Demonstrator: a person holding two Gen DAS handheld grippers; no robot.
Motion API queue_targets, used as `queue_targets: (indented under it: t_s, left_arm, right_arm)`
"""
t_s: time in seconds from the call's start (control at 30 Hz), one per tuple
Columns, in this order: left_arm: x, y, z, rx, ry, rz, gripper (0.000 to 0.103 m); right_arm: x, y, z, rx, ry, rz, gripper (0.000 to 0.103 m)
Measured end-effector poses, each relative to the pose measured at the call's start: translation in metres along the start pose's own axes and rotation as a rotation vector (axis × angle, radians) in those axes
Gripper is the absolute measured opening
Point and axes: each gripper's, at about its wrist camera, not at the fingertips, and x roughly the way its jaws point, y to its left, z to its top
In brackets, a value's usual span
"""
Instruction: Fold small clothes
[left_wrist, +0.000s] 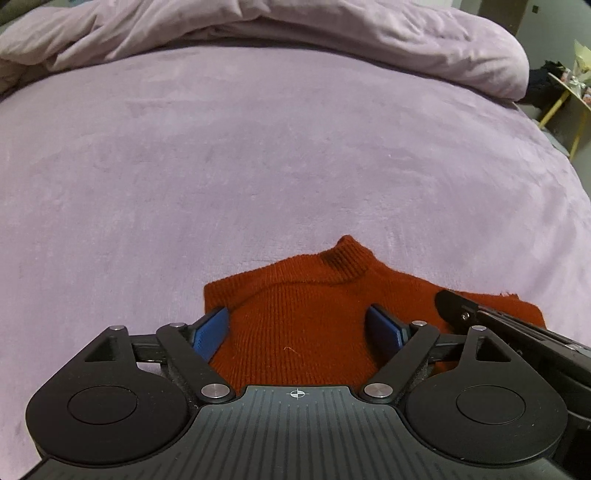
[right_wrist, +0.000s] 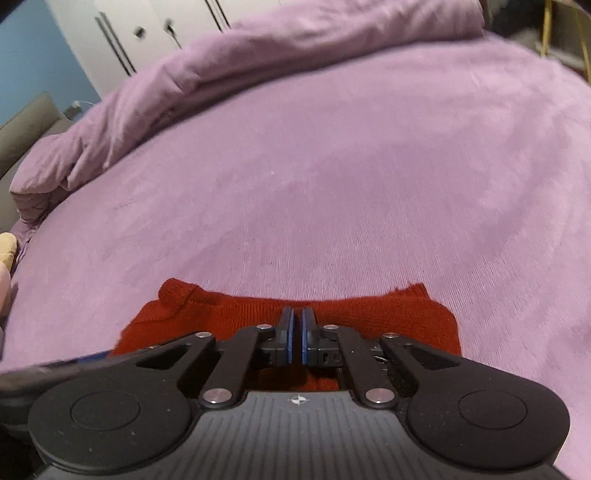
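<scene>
- Left gripper (left_wrist: 301, 325): jaws spread wide, blue pads (left_wrist: 212, 330) standing either side of the sweater body, nothing pinched between them.
- Right gripper (right_wrist: 295, 334): jaws brought fully together, pads face to face with no cloth visibly caught; whether a thin layer is nipped at the tips cannot be told. Its black frame also enters the left wrist view at the right edge (left_wrist: 517, 332).
- Task item: a small rust-red sweater (left_wrist: 295, 325) lies flat on the bed (left_wrist: 258, 147), directly beneath both grippers, collar (left_wrist: 347, 262) pointing away towards the bunched duvet (left_wrist: 332, 33).
- Step in hand, as judged: the garment appears partly folded, its sides squared in; the grippers look to be between grasps.
- Next move calls for: placing the open left gripper over an edge or corner, closing on the knit, and carrying that edge across evenly with the right gripper assisting.
- Materials: sweater is ribbed knit, soft, with a raised ribbed collar and one frayed corner (right_wrist: 413, 286). Bed cover is lilac plush, smooth, yielding, likely to drag on the knit.
</scene>
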Motion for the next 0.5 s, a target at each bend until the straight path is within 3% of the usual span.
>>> queue_targets:
  t_s: [0.13, 0.27, 0.4, 0.5]
  left_arm:
    - [-0.008, 0.0, -0.004, 0.01, 0.004, 0.003, 0.089]
    - [-0.035, 0.012, -0.022, -0.003, -0.006, -0.009, 0.088]
    - [-0.082, 0.046, -0.061, -0.148, -0.041, -0.132, 0.088]
    - [-0.118, 0.066, -0.103, -0.185, -0.057, -0.186, 0.087]
  right_arm:
    - [-0.007, -0.001, -0.001, 0.014, -0.019, 0.021, 0.001]
    - [-0.027, -0.003, -0.004, 0.043, 0.028, 0.055, 0.001]
    - [-0.08, -0.005, -0.034, 0.019, 0.007, 0.093, 0.007]
    - [-0.128, -0.027, -0.076, 0.108, -0.019, 0.149, 0.007]
